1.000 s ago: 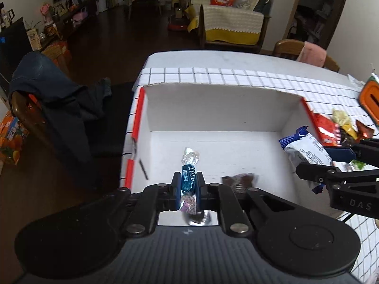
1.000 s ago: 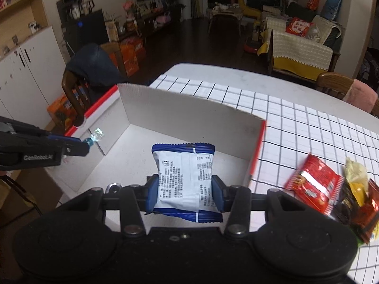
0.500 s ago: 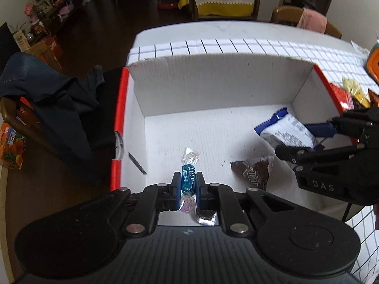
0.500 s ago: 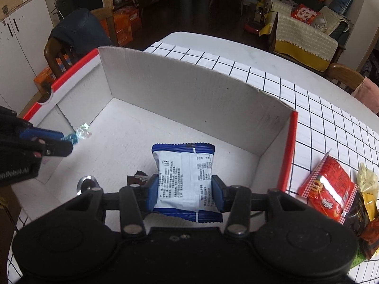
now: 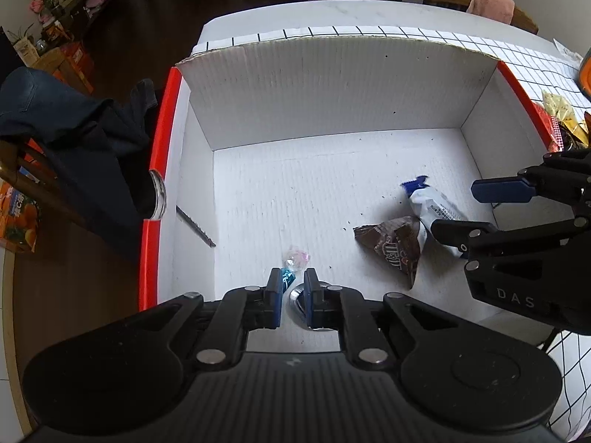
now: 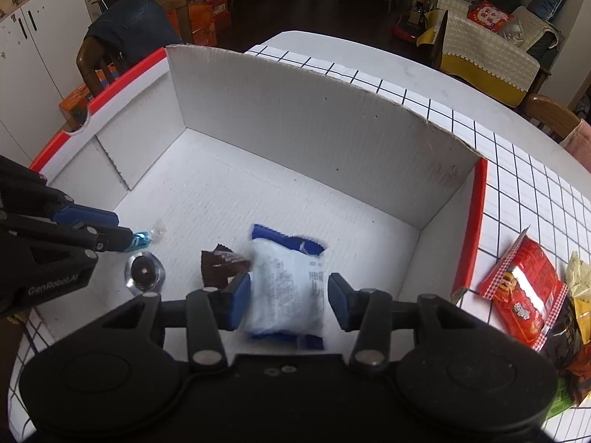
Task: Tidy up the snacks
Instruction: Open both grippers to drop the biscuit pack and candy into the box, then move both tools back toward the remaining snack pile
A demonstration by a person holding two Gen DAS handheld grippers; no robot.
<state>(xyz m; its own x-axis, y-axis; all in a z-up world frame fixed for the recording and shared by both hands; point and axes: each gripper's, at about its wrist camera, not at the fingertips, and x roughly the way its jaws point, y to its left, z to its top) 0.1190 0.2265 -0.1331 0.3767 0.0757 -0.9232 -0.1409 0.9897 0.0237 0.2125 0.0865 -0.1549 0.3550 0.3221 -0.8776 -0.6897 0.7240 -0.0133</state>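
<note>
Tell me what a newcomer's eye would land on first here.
The big white box with red rims fills both views. Inside it, a blurred white-and-blue packet sits between the right tongs, beside a brown pouch. A red snack bag glows on the checked cloth outside.

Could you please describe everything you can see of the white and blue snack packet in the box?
The snack packet is a flat, pillow-shaped plastic wrapper, white with small printed text and blue crimped ends. It looks sealed and slightly blurred. It sits low inside the white cardboard box, its edge against the brown chocolate packet, between the right gripper's open jaws.
</note>
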